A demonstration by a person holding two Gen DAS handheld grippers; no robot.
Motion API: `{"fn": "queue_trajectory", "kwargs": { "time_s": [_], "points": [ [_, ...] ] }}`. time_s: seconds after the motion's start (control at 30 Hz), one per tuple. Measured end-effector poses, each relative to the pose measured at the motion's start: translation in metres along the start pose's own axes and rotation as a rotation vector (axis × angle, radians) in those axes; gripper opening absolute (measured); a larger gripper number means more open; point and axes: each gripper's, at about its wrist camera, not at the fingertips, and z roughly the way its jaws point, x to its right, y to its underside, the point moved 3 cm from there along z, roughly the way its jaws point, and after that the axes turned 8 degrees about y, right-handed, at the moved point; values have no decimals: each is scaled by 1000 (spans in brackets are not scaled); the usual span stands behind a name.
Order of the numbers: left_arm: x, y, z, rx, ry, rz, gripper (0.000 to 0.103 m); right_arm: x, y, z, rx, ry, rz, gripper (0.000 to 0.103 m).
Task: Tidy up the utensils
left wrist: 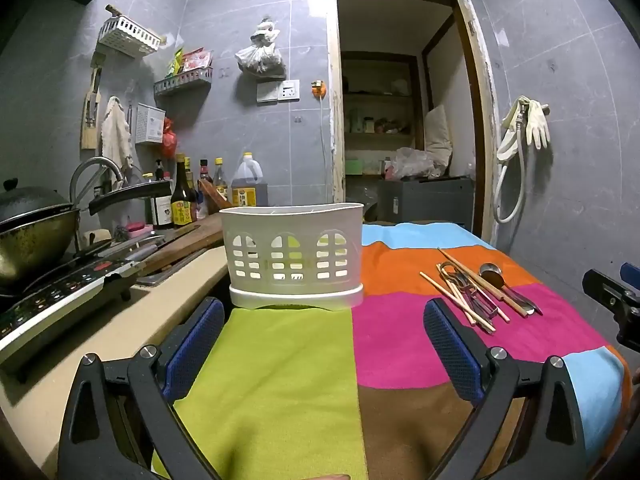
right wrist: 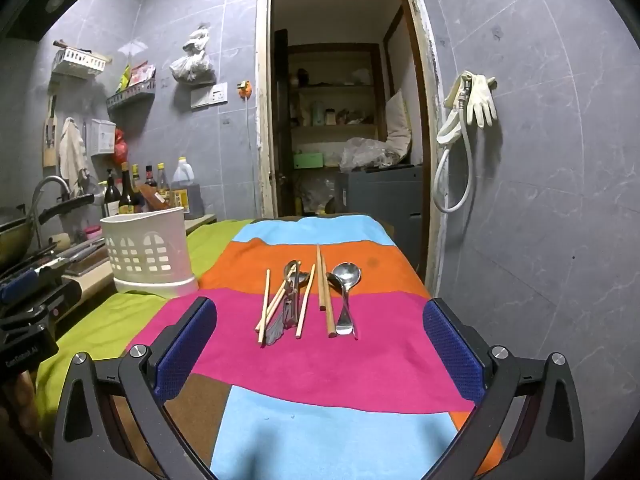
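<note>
I am seeing both jaws spread, empty; utensil pile lying ahead between right jaws, spoons overlapping; caddy interior hidden.

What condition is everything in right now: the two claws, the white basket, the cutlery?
Left gripper: open, holding nothing.
Right gripper: open, holding nothing.
White utensil basket: upright; contents not visible.
Chopsticks: lying loose on the cloth.
Spoon: lying bowl-up.
</note>
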Motion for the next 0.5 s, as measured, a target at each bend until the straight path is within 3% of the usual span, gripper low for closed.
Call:
{"fn": "queue_trajectory", "kwargs": {
  "time_s": [0.5],
  "points": [
    [0, 4, 6, -10, -3, -2, 98, -3, 3, 6, -8, -1, -2, 103]
  ]
}}
